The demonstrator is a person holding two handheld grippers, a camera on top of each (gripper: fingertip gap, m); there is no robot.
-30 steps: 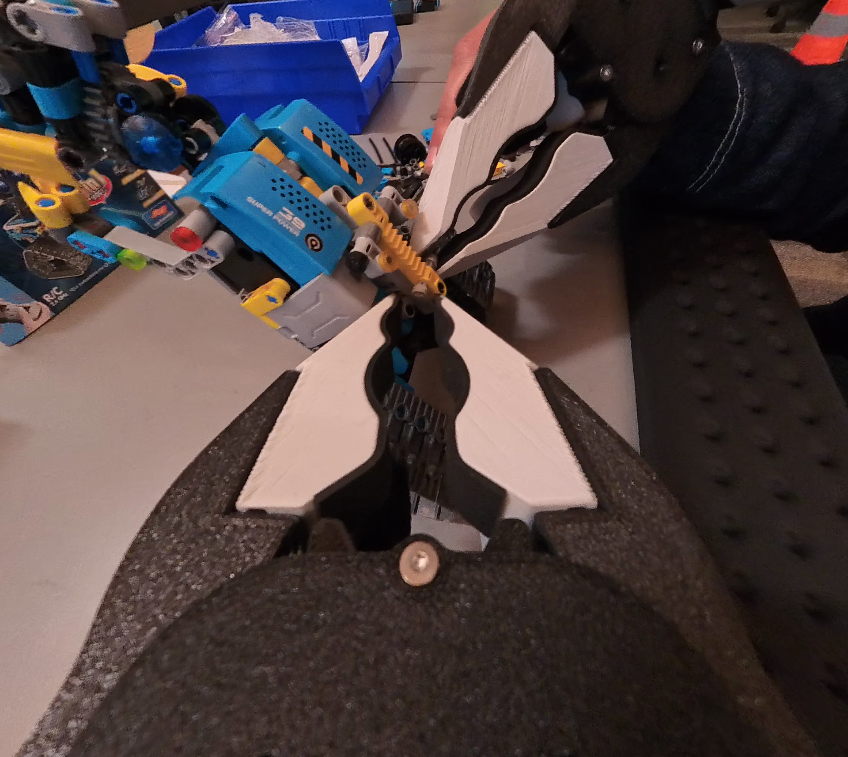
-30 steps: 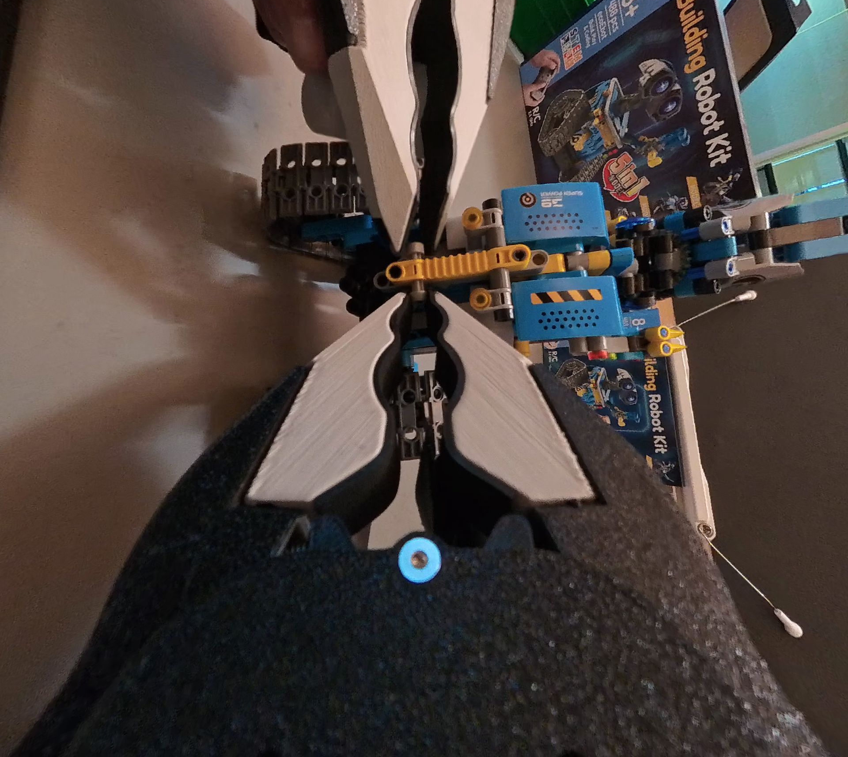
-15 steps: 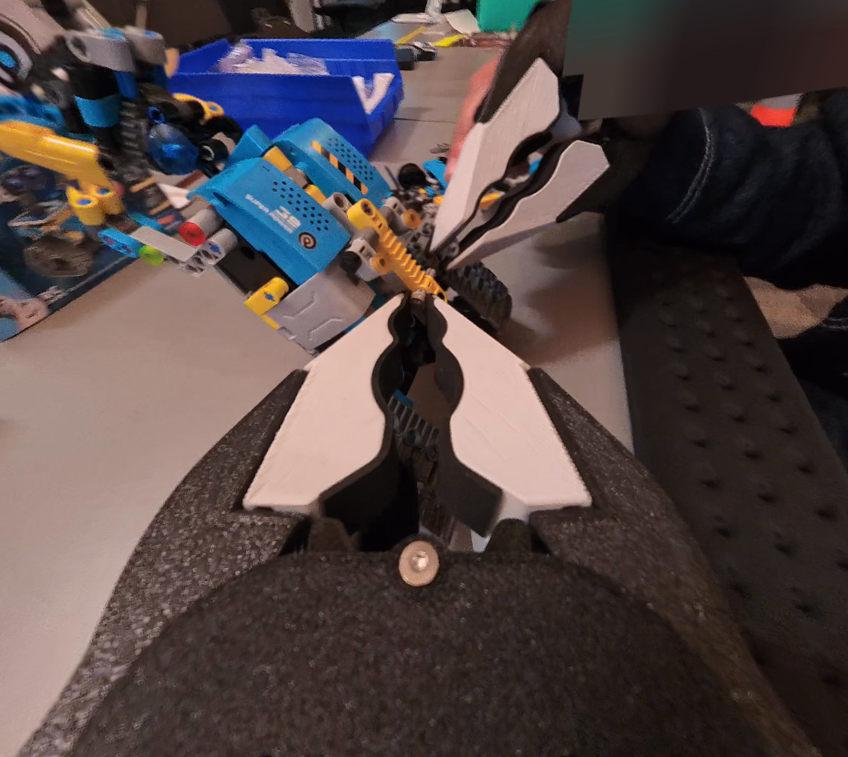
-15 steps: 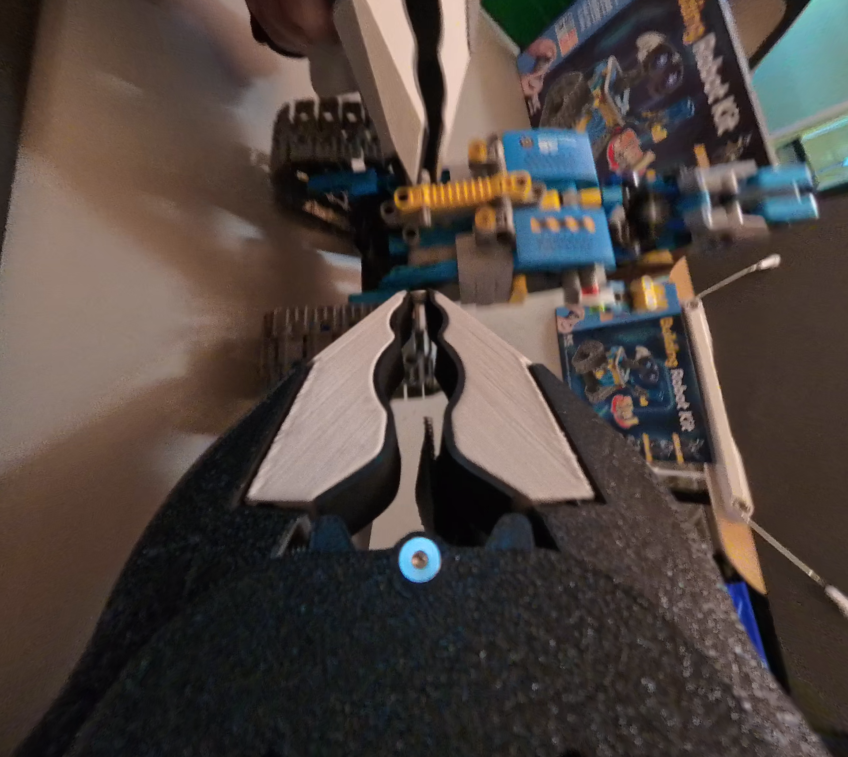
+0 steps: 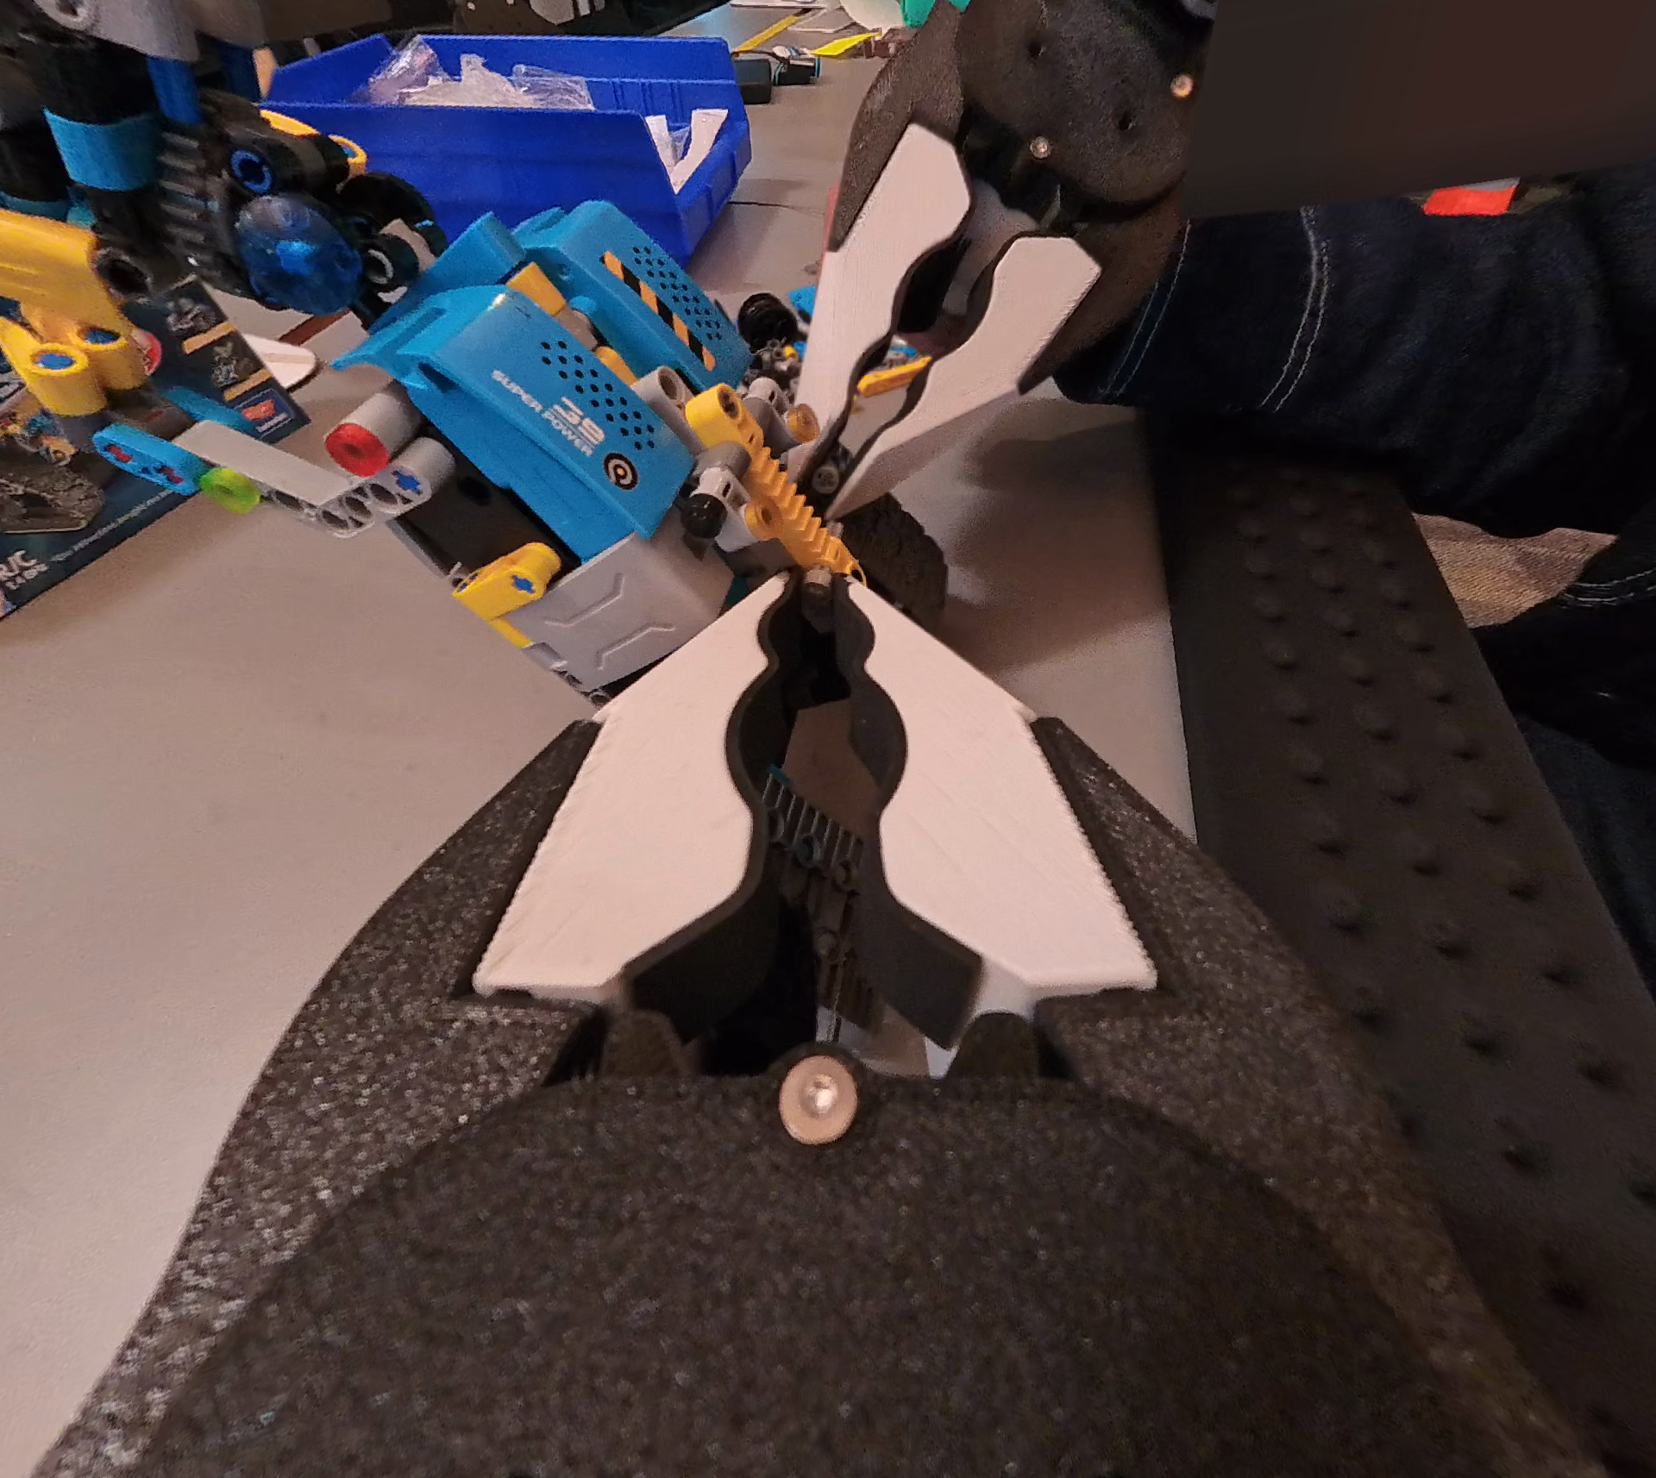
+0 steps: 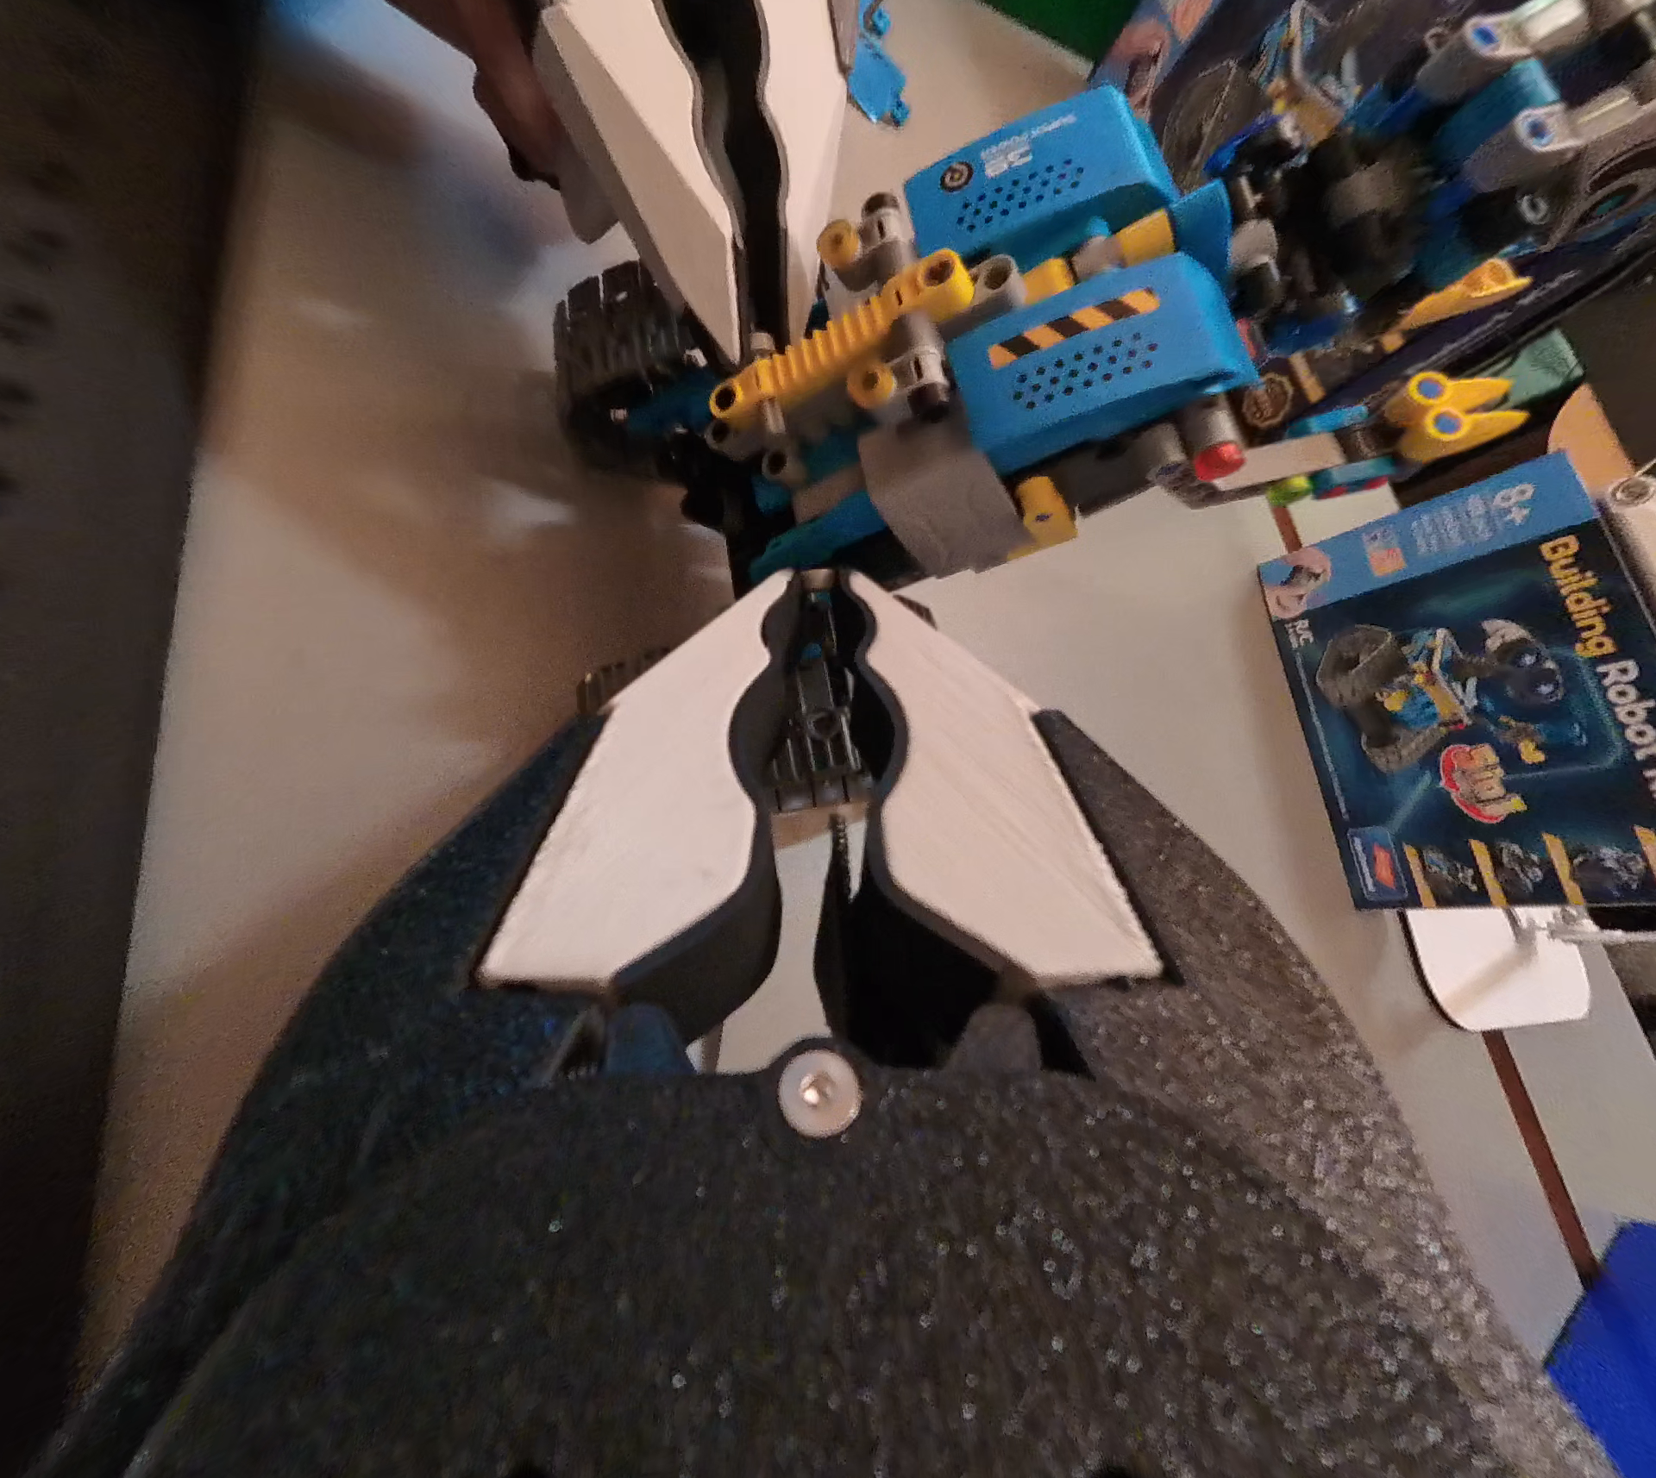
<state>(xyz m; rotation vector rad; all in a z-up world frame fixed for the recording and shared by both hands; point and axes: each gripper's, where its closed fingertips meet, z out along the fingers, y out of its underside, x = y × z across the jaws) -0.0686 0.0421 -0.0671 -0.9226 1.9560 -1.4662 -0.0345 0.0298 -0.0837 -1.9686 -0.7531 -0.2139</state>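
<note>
A blue, grey and yellow toy robot model (image 5: 556,396) with black tracks (image 5: 896,548) lies on the grey table. My left gripper (image 5: 814,584) is shut on a small grey pin at the end of the model's yellow toothed bar (image 5: 789,503). My right gripper (image 5: 823,481) comes in from the upper right, its tips against the same end of the model. In the right wrist view my right gripper (image 6: 815,582) is shut on a small grey part at the model's (image 6: 1075,360) dark underside. The left gripper (image 6: 762,346) comes down from above beside the yellow bar (image 6: 833,351).
A blue bin (image 5: 538,136) with clear bags stands behind the model. A second built model (image 5: 179,181) and a kit box (image 6: 1344,1) stand at the far side, a printed booklet (image 6: 1479,682) lies flat. A black dotted mat (image 5: 1389,808) runs along the table edge. A person's dark sleeve (image 5: 1389,342) is behind the right gripper. My hands' fingertips stand some 5 cm from each other.
The right gripper has turned and shifted toward the model's underside, so the model looks tilted in its view. Both grippers stay shut at the yellow bar's end.
</note>
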